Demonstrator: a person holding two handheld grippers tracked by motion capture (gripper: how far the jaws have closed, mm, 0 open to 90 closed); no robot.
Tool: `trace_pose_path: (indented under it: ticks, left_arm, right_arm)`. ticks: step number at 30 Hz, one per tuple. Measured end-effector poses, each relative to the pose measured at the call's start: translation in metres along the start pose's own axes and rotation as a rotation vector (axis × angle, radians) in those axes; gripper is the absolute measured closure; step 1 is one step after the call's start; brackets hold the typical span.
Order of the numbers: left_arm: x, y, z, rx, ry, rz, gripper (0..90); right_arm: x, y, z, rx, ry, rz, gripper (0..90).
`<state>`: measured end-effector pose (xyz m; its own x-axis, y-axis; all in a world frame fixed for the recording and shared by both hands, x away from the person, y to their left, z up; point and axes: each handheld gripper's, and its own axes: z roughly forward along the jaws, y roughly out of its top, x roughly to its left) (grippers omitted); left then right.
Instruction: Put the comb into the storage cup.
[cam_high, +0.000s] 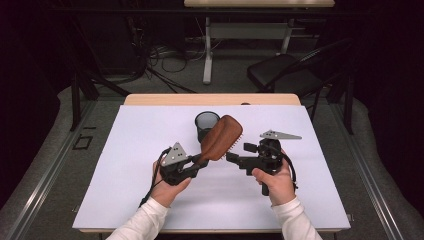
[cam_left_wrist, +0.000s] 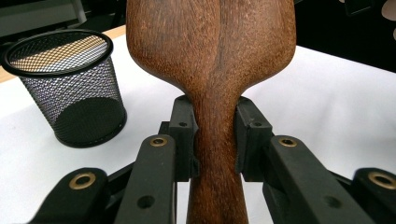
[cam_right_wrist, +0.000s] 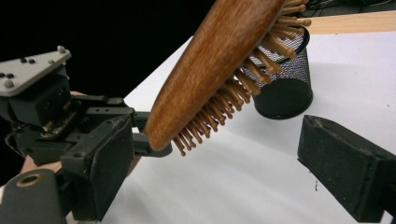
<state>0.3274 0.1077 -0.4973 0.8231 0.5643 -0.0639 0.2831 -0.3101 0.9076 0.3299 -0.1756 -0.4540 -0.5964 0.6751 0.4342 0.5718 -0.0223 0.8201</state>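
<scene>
A brown wooden hairbrush (cam_high: 222, 137) is held above the white mat, its head tilted up toward the far right. My left gripper (cam_high: 200, 162) is shut on its narrow handle; in the left gripper view both pads (cam_left_wrist: 182, 135) press the sides of the handle (cam_left_wrist: 215, 154). My right gripper (cam_high: 240, 152) faces the brush from the right and stands open. In the right gripper view the bristle side of the brush (cam_right_wrist: 219, 60) hangs ahead of the wide-apart jaws, touching neither. A black mesh cup (cam_high: 206, 124) stands upright just behind the brush.
A white mat (cam_high: 150, 200) covers most of the wooden table (cam_high: 210, 99). Beyond the table, a black chair (cam_high: 285, 70) stands at the right, cables lie on the floor, and another desk (cam_high: 250, 30) is at the back.
</scene>
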Motion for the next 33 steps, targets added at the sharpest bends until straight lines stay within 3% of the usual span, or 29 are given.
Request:
trace_pose_path:
  ticks: [13, 33]
  left_arm:
    - [-0.007, 0.000, 0.003, -0.002, -0.020, 0.010, 72.3]
    - [-0.016, -0.002, 0.007, -0.004, -0.037, 0.030, 72.3]
  right_arm:
    - [-0.004, 0.000, 0.002, -0.016, 0.046, 0.075, 12.0]
    - [-0.013, 0.003, 0.012, -0.038, 0.078, 0.159, 14.3]
